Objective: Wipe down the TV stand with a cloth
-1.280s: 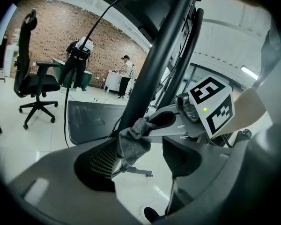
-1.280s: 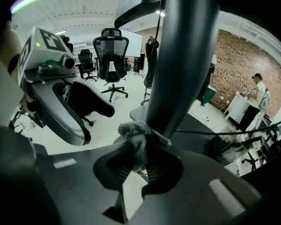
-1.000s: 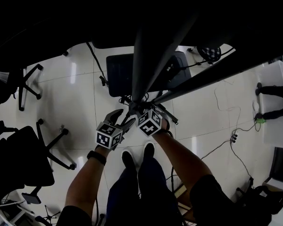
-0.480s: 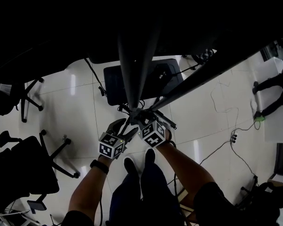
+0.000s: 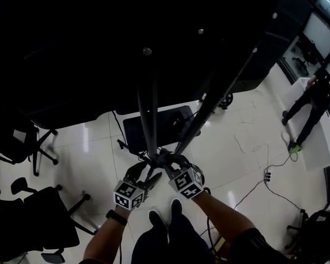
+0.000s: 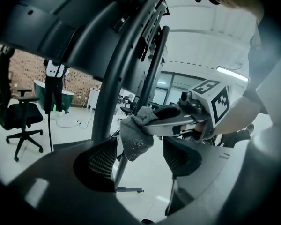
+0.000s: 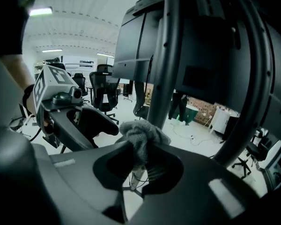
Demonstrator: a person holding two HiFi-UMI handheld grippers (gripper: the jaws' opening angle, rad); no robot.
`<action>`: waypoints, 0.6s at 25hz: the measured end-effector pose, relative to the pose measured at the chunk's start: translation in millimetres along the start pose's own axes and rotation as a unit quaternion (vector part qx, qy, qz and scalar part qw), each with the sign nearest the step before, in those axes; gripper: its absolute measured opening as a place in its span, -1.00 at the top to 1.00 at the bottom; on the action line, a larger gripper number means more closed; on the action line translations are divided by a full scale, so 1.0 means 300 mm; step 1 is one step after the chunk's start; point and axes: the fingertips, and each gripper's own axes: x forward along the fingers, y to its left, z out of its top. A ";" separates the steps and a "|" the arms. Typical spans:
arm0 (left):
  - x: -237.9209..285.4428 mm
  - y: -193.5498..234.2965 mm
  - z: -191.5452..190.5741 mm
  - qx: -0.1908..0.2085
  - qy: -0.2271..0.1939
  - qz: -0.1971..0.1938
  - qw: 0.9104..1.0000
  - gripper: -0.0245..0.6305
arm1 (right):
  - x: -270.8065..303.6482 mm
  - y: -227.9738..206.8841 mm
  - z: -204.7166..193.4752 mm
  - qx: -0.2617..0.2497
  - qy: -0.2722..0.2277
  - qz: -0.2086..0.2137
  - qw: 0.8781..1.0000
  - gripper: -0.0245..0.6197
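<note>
The black TV stand rises in front of me: two slanted poles [image 5: 148,103] under the screen's dark back, on a dark base plate [image 5: 137,131]. In the right gripper view a crumpled grey cloth [image 7: 141,134] is pinched between the jaws of my right gripper [image 7: 139,161], close to a pole [image 7: 168,64]. Seen from the left gripper view, the cloth [image 6: 136,137] hangs from the right gripper [image 6: 147,121] beside a pole [image 6: 110,88]. My left gripper [image 6: 139,156] is open with nothing in it, right beside the right one [image 5: 164,161].
Black office chairs [image 5: 38,219] stand on the white tiled floor at the left. Cables and a power strip [image 5: 267,175] lie at the right. A person [image 5: 313,95] stands by a white counter at the far right. My shoes [image 5: 165,216] are just behind the grippers.
The head view has tipped upward, so more of the screen's back shows. Both grippers stay together at the lower part of the poles, the cloth still held.
</note>
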 end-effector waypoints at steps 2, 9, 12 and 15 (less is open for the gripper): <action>-0.034 -0.039 0.098 0.009 -0.020 -0.007 1.000 -0.09 | -0.085 -0.025 0.103 -0.017 -0.019 -0.015 1.000 0.81; -0.135 -0.196 0.427 0.072 -0.070 -0.044 0.994 -0.09 | -0.361 -0.113 0.452 -0.033 -0.089 -0.051 0.994 0.81; -0.179 -0.260 0.572 0.103 -0.096 -0.052 0.989 -0.09 | -0.468 -0.148 0.570 -0.048 -0.113 -0.063 0.990 0.81; -0.214 -0.319 0.694 0.124 -0.119 -0.060 0.983 -0.09 | -0.578 -0.189 0.679 -0.061 -0.134 -0.083 0.986 0.81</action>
